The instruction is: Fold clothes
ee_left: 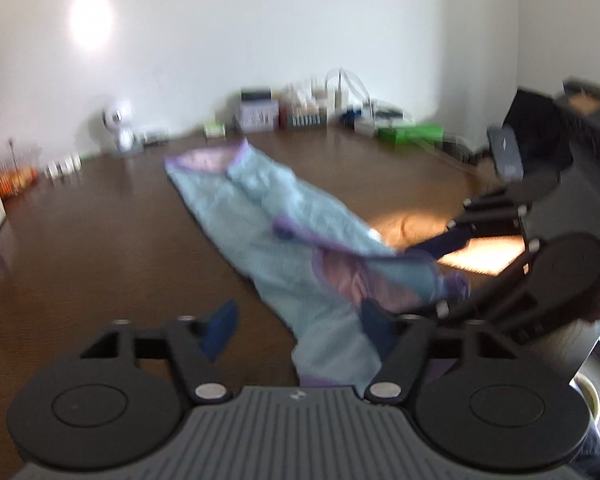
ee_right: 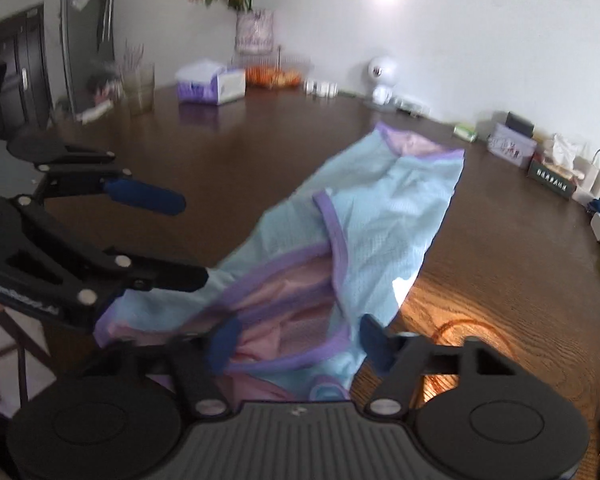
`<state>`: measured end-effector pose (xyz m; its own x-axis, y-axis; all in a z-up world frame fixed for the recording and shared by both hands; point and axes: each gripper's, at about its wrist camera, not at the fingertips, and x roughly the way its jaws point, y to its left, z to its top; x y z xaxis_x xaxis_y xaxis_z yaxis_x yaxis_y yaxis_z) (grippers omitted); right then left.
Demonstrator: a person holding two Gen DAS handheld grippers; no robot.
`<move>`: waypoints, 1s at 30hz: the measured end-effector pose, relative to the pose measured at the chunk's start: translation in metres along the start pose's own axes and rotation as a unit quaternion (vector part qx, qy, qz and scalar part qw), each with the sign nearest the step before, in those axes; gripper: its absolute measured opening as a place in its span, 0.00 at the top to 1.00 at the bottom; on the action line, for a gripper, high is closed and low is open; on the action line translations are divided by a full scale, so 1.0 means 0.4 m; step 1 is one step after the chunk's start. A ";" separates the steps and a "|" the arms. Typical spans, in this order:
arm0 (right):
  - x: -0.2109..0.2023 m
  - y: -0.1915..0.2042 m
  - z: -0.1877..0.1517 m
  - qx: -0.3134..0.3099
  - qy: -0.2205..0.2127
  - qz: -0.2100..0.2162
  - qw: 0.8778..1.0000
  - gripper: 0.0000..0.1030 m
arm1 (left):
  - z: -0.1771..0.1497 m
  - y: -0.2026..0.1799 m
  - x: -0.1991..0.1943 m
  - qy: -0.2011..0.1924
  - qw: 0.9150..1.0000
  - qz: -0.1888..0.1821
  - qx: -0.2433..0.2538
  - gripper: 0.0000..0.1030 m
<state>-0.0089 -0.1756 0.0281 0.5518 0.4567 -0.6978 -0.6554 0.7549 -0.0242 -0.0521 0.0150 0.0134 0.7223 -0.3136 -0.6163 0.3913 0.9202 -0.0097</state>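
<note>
On the dark brown worktop (ee_left: 100, 240) lies a light blue garment (ee_left: 252, 216) with purple trim and a pink lining, stretched lengthwise away from the cameras, its near end lifted off the wood.

In the left wrist view, going left to right: a purple-and-white box sits at the far left edge, then small white bottles and a white round device (ee_left: 118, 128) by the wall, then a row of boxes and a green pack (ee_left: 410, 134) along the far edge. The left tongs (ee_left: 300, 332) stand part open over the garment's near end; the left pad is over bare wood, the right pad (ee_left: 374, 326) is against the cloth, and no grip is seen. At the right, the right tongs (ee_left: 440, 272) reach in from the side, with the purple-edged cloth bunched at their tips; blur hides whether they pinch it.

The right wrist view shows what the other cannot: a dark door and a grey cabinet at the left, a glass (ee_right: 140, 86), a tissue box (ee_right: 212, 82), and flowers in a vase (ee_right: 254, 32). Here the left tongs (ee_right: 188, 240) appear at the left, jaws apart, the lower finger touching the cloth. The right tongs (ee_right: 296, 340) sit part open, straddling the pink-lined opening (ee_right: 284, 300). A sunlit patch brightens the wood at the right.
</note>
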 end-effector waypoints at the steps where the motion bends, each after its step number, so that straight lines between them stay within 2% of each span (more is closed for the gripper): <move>1: 0.000 -0.018 0.002 0.015 -0.002 0.012 1.000 0.73 | -0.006 0.007 0.014 0.019 1.000 -0.015 -0.006 0.82; 2: -0.005 -0.028 0.006 0.034 -0.006 0.018 0.999 0.93 | -0.010 0.008 0.019 0.025 0.999 -0.026 -0.010 0.89; 4: -0.027 -0.035 0.003 0.073 -0.032 0.010 0.997 0.96 | -0.005 0.020 0.020 0.015 0.999 -0.022 -0.030 0.96; 6: -0.061 -0.095 -0.016 0.162 -0.066 -0.023 0.984 0.97 | 0.006 0.059 0.012 0.002 0.996 0.005 -0.086 0.99; 8: -0.093 -0.152 -0.038 0.245 -0.095 -0.056 0.963 0.97 | 0.009 0.127 -0.009 -0.011 0.985 0.038 -0.166 0.99; 10: -0.110 -0.184 -0.080 0.295 -0.083 -0.081 0.948 0.92 | 0.001 0.178 -0.030 -0.014 0.974 0.050 -0.219 0.95; 11: -0.119 -0.200 -0.102 0.320 -0.077 -0.094 0.940 0.86 | 0.003 0.181 -0.044 -0.014 0.973 0.051 -0.225 0.84; 12: -0.129 -0.211 -0.118 0.334 -0.074 -0.103 0.934 0.75 | 0.006 0.175 -0.060 -0.016 0.973 0.048 -0.224 0.61; 13: -0.139 -0.202 -0.119 0.307 -0.085 -0.099 0.943 0.70 | 0.014 0.153 -0.078 -0.027 0.978 0.031 -0.206 0.49; 14: -0.150 -0.193 -0.120 0.281 -0.095 -0.095 0.950 0.61 | 0.026 0.116 -0.091 -0.039 0.984 0.008 -0.172 0.30; 15: -0.161 -0.181 -0.119 0.253 -0.107 -0.086 0.958 0.52 | 0.036 0.073 -0.092 -0.045 0.989 -0.013 -0.138 0.21; 17: -0.180 -0.139 -0.105 0.183 -0.120 -0.035 0.975 0.45 | 0.052 -0.008 -0.079 -0.042 0.995 -0.054 -0.077 0.19; 18: -0.172 -0.122 -0.098 0.145 -0.113 -0.021 0.983 0.45 | 0.053 -0.045 -0.057 -0.029 0.996 -0.072 -0.050 0.19; 19: -0.162 -0.106 -0.089 0.108 -0.103 -0.011 0.989 0.45 | 0.046 -0.080 -0.028 -0.011 0.996 -0.079 -0.026 0.20; 20: -0.145 -0.098 -0.073 0.082 -0.084 -0.018 0.993 0.47 | 0.037 -0.104 -0.003 0.009 0.997 -0.076 -0.009 0.29; 21: -0.131 -0.094 -0.060 0.074 -0.068 -0.021 0.995 0.51 | 0.029 -0.112 0.014 0.023 0.997 -0.068 0.000 0.44; 22: -0.116 -0.107 -0.060 0.081 -0.052 -0.018 0.995 0.55 | 0.021 -0.113 0.027 0.035 0.998 -0.060 0.006 0.54; 23: -0.100 -0.120 -0.060 0.088 -0.036 -0.015 0.995 0.65 | 0.013 -0.114 0.040 0.046 0.998 -0.051 0.012 0.75; 24: -0.085 -0.133 -0.060 0.095 -0.020 -0.012 0.995 0.80 | 0.008 -0.097 0.041 0.047 0.998 -0.044 0.002 0.91; 26: -0.070 -0.152 -0.056 0.109 -0.008 0.000 0.994 0.98 | 0.007 -0.034 0.019 0.029 0.998 -0.031 -0.051 0.93; 27: -0.082 -0.152 -0.050 0.118 -0.023 0.012 0.993 0.98 | 0.011 0.009 -0.001 0.012 0.995 -0.019 -0.096 0.94; 28: -0.094 -0.153 -0.052 0.133 -0.042 0.027 0.990 0.99 | 0.016 0.054 -0.018 -0.004 0.990 -0.006 -0.143 0.94; 30: -0.105 -0.176 -0.028 0.177 -0.077 0.040 0.980 0.99 | 0.021 0.139 -0.042 -0.031 0.972 0.016 -0.233 0.93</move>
<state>0.0082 -0.2530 0.0511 0.5957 0.5660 -0.5699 -0.4944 0.8176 0.2953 -0.0377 0.0696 0.0298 0.7680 -0.2833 -0.5745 0.0770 0.9312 -0.3562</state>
